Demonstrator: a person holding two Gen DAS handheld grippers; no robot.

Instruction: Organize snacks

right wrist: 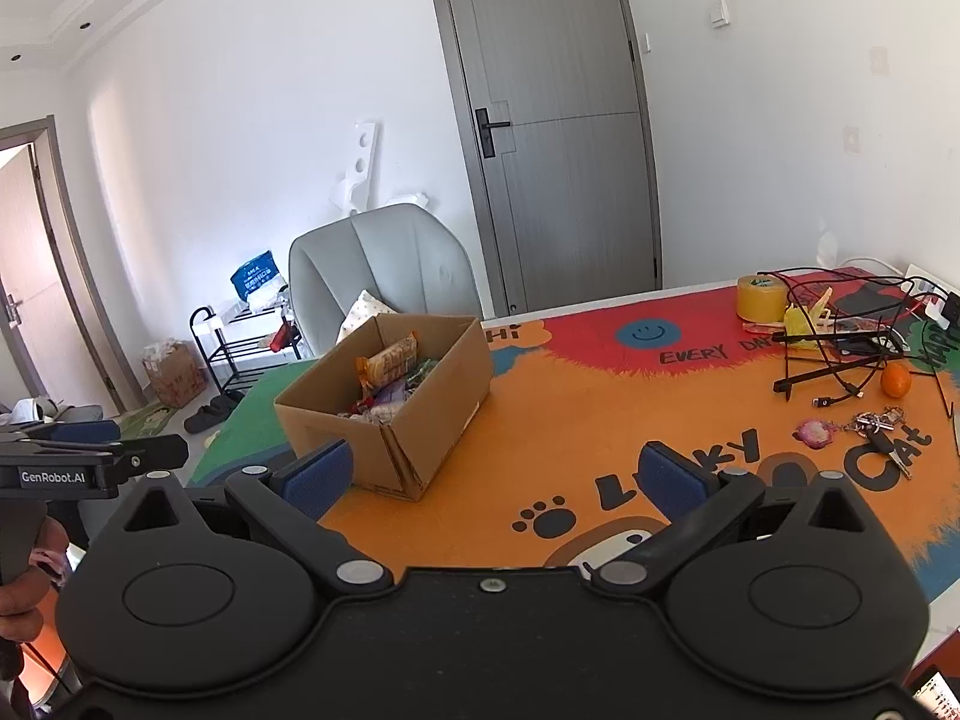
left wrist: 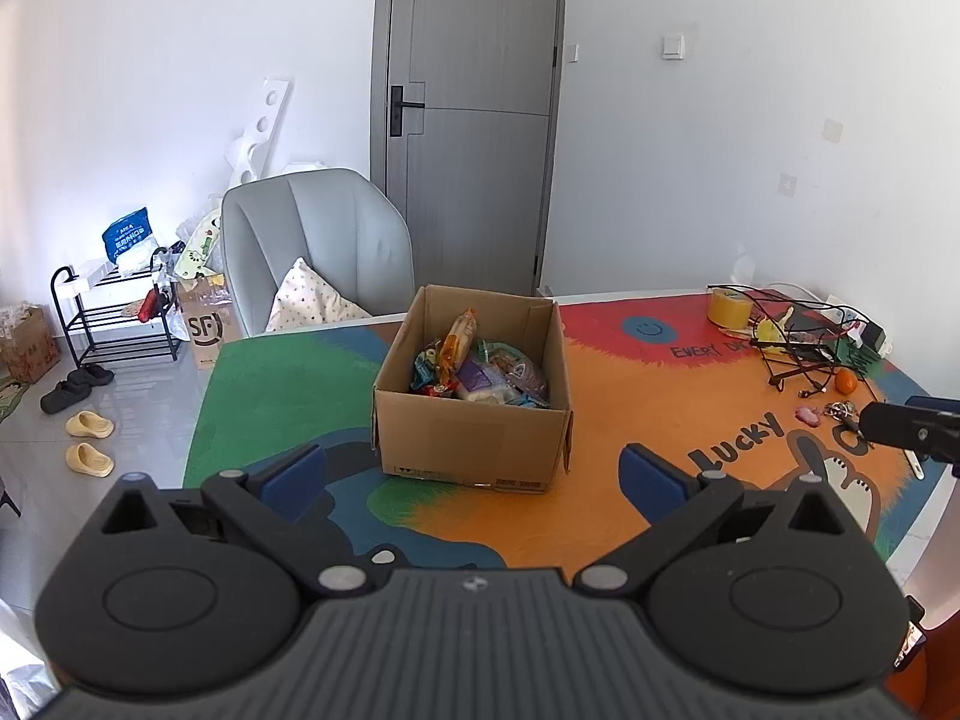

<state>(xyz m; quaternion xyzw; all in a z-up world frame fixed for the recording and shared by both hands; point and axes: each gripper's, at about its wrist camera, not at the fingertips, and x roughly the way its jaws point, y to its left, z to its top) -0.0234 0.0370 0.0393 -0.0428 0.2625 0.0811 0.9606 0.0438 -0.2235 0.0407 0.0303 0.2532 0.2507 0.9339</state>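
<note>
A big fuzzy mat [left wrist: 624, 372] covers the table. It is orange, green, red and blue, with black letters and a cartoon animal on it. Behind the table on the left stands a soft grey chair [left wrist: 318, 240] with a rounded back, and a spotted pillow [left wrist: 309, 300] leans in its seat. A tall, flat grey door [left wrist: 474, 114] is shut in the far wall.

In the middle of the mat sits a square brown cardboard box [left wrist: 471, 438] with its top flaps open. The snacks [left wrist: 480, 369] are inside it, a heap of shiny, crinkly packets. One long orange packet [right wrist: 389, 363] sticks up above the rest.

The left gripper [left wrist: 474, 480] is close to the near side of the box, above the mat. Its two black arms are spread wide, and the flat blue pads [left wrist: 294, 474] hold nothing. The right gripper [right wrist: 498, 474] is further right, over the orange part of the mat. Its pads [right wrist: 675, 477] are wide apart too, with nothing between them.

At the far right of the table lies a tangle of thin black wires [left wrist: 798, 336]. Beside it stands a round roll of yellow tape [left wrist: 727, 306]. Nearer are a small round orange fruit [right wrist: 895, 381], a bunch of metal keys [right wrist: 879, 429] and a little pink charm [right wrist: 813, 432].
</note>
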